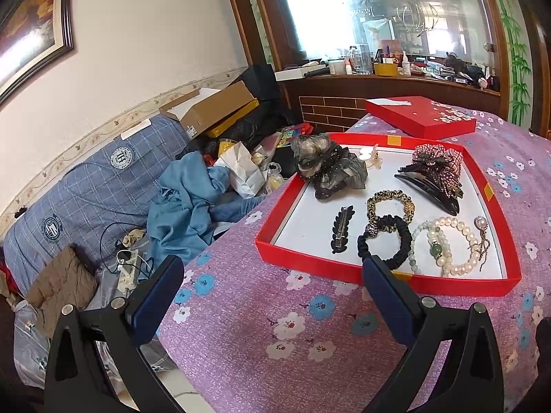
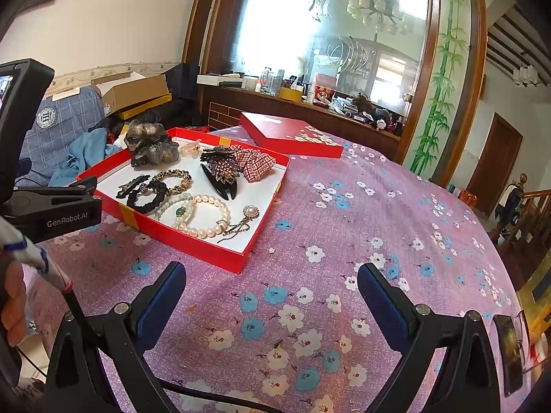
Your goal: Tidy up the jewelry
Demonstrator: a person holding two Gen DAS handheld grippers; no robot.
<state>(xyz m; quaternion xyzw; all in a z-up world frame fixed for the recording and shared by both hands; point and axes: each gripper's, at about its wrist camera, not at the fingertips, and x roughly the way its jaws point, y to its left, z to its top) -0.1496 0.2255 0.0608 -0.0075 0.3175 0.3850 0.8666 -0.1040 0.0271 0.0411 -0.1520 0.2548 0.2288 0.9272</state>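
Observation:
A red box [image 1: 378,273] [image 2: 193,241] with a white floor sits on the purple floral tablecloth. It holds a pearl bracelet [image 1: 458,237] [image 2: 206,220], a black scrunchie [image 1: 396,241] [image 2: 148,201], a leopard scrunchie [image 1: 391,203] [image 2: 174,180], a black leaf clip [image 1: 342,230], a black claw clip with a plaid bow [image 1: 437,172] [image 2: 227,168], a grey hair piece [image 1: 323,165] [image 2: 151,148] and a pearl brooch [image 1: 481,223] [image 2: 250,211]. My left gripper [image 1: 273,275] is open, just before the box's near wall. My right gripper [image 2: 272,282] is open over bare cloth, right of the box.
The red box lid [image 1: 423,117] [image 2: 292,134] lies behind the box. A cluttered blue sofa [image 1: 86,189] with cardboard boxes stands left of the table. A wooden shelf with bottles and a large mirror [image 2: 327,34] are at the back. The tablecloth [image 2: 378,223] stretches right.

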